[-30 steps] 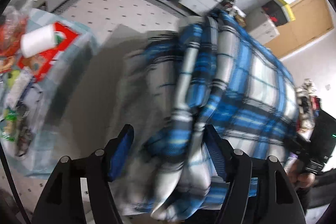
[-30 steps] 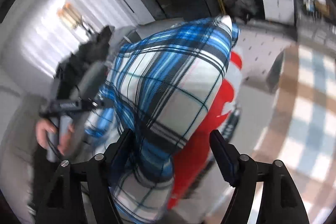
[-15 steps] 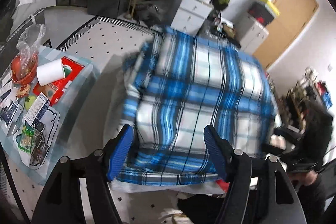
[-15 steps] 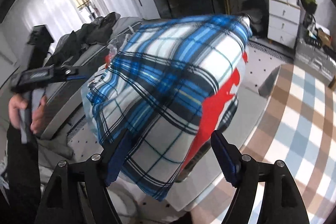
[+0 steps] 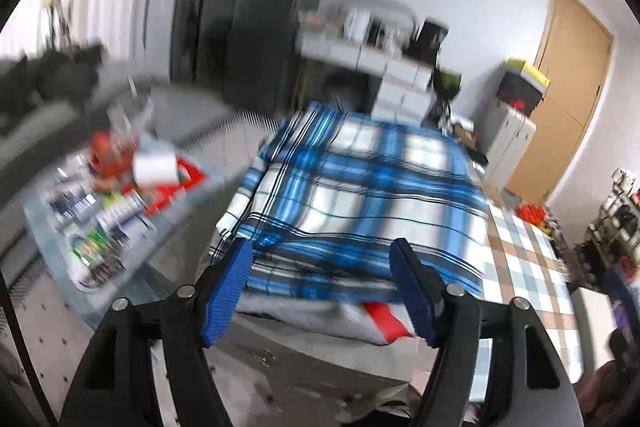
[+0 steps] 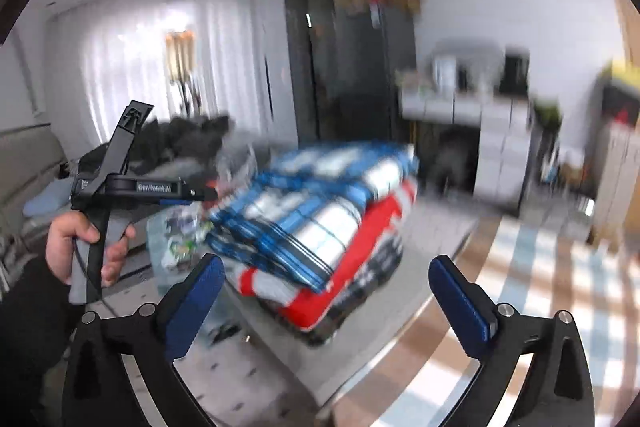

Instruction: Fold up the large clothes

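One folded blue plaid garment [image 5: 360,195] lies atop one red folded item [image 6: 352,279] on the table [image 5: 524,267]. Left gripper [image 5: 324,291] and right gripper [image 6: 324,303]: jaws just opening, spread, empty, garment beyond both.

bright daylight from curtained window [image 6: 132,67] | heavy motion blur | fisheye vignette

"GenRobot.AI" on the left tongs [image 6: 200,197], in white lettering
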`<act>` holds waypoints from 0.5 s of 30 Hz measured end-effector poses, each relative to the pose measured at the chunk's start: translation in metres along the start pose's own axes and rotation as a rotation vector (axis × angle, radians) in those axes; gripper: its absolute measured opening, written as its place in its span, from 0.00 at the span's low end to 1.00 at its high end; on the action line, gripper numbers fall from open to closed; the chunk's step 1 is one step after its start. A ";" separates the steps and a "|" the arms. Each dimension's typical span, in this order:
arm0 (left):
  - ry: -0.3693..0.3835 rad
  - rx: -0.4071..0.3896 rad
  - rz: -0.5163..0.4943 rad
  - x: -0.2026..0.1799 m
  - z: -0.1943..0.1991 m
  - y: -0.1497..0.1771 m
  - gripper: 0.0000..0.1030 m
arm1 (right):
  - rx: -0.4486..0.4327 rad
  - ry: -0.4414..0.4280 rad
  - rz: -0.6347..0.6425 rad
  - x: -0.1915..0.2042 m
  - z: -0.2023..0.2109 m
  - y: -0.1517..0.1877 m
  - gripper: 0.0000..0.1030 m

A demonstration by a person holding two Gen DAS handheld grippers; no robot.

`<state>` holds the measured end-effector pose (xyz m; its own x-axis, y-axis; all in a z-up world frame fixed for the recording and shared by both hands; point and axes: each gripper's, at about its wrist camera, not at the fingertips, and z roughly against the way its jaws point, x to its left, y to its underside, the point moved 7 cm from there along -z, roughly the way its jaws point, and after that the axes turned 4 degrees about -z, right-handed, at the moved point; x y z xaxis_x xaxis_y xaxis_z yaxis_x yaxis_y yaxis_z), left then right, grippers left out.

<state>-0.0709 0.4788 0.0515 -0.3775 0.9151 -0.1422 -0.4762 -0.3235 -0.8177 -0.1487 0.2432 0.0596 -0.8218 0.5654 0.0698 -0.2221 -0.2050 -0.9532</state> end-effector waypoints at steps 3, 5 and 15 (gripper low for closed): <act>-0.032 -0.132 -0.028 -0.022 0.034 0.011 0.87 | -0.140 -0.013 0.036 0.018 0.042 -0.001 1.00; -0.062 -0.176 -0.048 -0.030 0.046 0.014 0.89 | -0.201 0.003 0.032 0.026 0.062 0.002 1.00; -0.210 -0.363 -0.103 -0.037 0.084 0.025 0.99 | -0.248 -0.012 -0.149 0.027 0.112 0.027 1.00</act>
<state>-0.1353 0.4168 0.0830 -0.5143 0.8569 0.0364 -0.2234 -0.0929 -0.9703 -0.2356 0.1637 0.0682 -0.7964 0.5648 0.2163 -0.2067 0.0819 -0.9750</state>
